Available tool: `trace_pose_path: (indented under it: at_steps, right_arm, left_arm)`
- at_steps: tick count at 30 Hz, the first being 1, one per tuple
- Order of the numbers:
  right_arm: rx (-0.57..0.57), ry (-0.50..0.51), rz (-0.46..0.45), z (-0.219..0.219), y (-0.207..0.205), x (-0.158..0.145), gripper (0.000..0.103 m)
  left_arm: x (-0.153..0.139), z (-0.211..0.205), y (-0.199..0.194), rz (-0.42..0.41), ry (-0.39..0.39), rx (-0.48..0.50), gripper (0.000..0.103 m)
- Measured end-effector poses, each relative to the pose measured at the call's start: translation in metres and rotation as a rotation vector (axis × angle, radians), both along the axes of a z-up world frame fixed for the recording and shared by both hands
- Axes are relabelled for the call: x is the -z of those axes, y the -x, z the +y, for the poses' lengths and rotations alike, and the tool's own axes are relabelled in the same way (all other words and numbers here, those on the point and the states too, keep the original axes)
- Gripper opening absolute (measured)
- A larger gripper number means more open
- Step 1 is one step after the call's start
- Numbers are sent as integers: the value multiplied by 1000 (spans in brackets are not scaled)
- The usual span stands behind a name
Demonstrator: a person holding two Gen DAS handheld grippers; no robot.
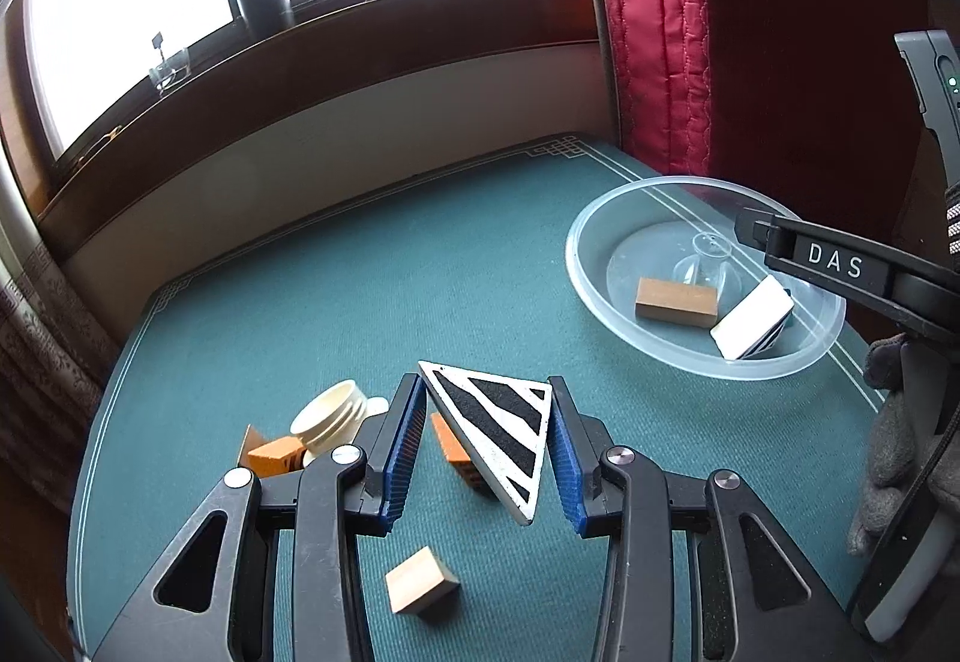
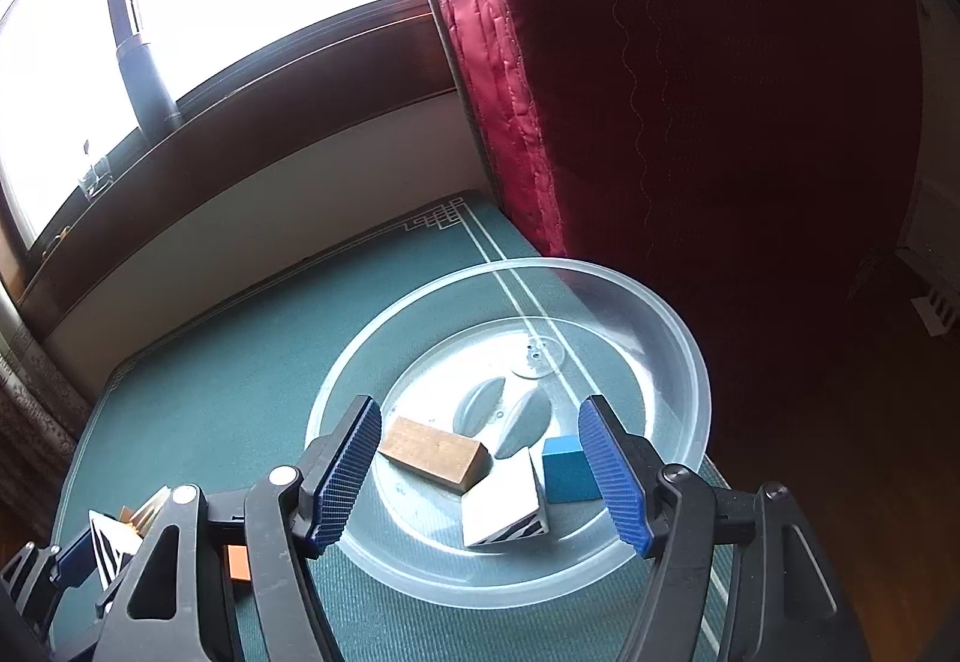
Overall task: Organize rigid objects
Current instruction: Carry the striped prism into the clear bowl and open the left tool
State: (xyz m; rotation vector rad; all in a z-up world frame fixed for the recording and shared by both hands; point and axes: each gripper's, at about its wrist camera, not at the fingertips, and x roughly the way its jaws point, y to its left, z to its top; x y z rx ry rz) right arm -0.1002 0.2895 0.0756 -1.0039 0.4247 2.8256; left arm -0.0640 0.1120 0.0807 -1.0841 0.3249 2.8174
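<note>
Left wrist view — looks down and forward across the green table [image 1: 372, 272], the clear bowl [image 1: 585, 278] off to its right. Right wrist view — hangs close above that bowl [image 2: 672, 338], facing the window. Both share bowl, table corner and curtain [image 1: 654, 32].

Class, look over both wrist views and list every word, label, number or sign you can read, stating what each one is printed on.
"DAS": white letters on the black finger of the right gripper, seen in the left wrist view above the clear plastic bowl.
No other text: the striped triangular block and the striped white block in the bowl carry black patterns, not letters.
</note>
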Motion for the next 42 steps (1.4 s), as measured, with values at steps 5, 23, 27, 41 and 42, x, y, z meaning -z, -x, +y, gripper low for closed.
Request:
trace_pose_path:
  at_steps: [5,23,27,41,42]
  right_arm:
    - [48,-43,-27,3,4,5,74]
    - [216,-198,10,21,1,-6,77]
    - [235,-199,8,26,6,-6,77]
    - [226,-195,13,23,5,-4,79]
    - [224,-191,14,23,5,-4,79]
  left_arm:
    - [2,16,18,-13,-3,26,41]
    - [12,70,66,-49,-70,117,41]
    - [18,79,75,-68,-98,123,41]
    - [16,70,87,-51,-180,102,63]
    - [16,68,87,-50,-179,99,63]
